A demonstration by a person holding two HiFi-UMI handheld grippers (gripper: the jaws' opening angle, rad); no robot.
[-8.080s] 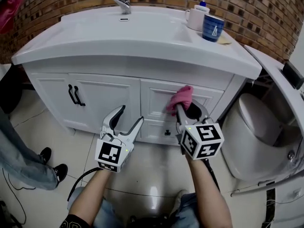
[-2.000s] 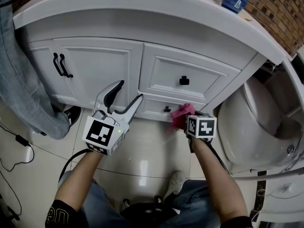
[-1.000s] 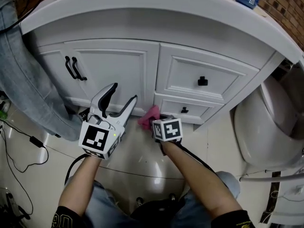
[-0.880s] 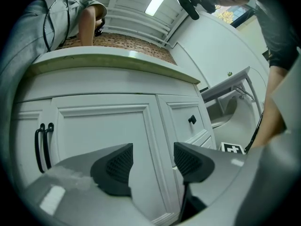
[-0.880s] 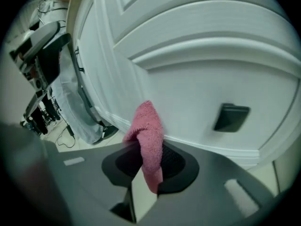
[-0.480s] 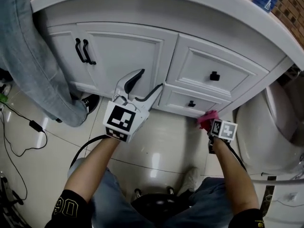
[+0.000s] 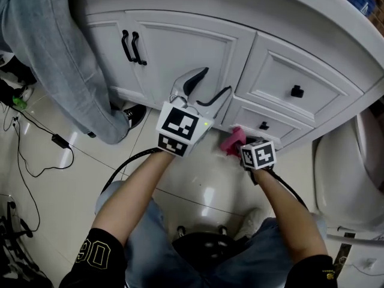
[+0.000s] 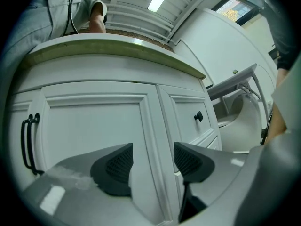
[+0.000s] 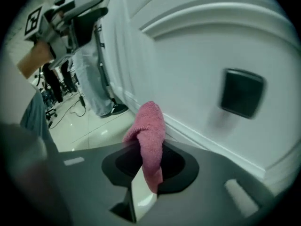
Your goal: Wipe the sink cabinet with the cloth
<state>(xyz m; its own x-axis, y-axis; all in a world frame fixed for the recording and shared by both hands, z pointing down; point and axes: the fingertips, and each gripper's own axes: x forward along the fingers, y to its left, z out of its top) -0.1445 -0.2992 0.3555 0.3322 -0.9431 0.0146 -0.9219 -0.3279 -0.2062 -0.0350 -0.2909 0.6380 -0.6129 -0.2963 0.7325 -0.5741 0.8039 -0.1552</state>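
Wiping seems midway, with the right gripper (image 7: 239,146) clamping the pink cloth (image 7: 232,141) at the cabinet's (image 7: 186,47) bottom drawer (image 7: 273,125) (doors perhaps left to do), the left gripper (image 7: 211,84) wide open and empty.

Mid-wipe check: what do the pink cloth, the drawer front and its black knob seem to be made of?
The pink cloth, clamped in the right gripper: terry or microfibre, by its fuzzy matte nap. The drawer front: white-painted wood or board, satin sheen, moulded panel edges; can't tell which. The knob: black, square, matte, likely metal or plastic; blurred.
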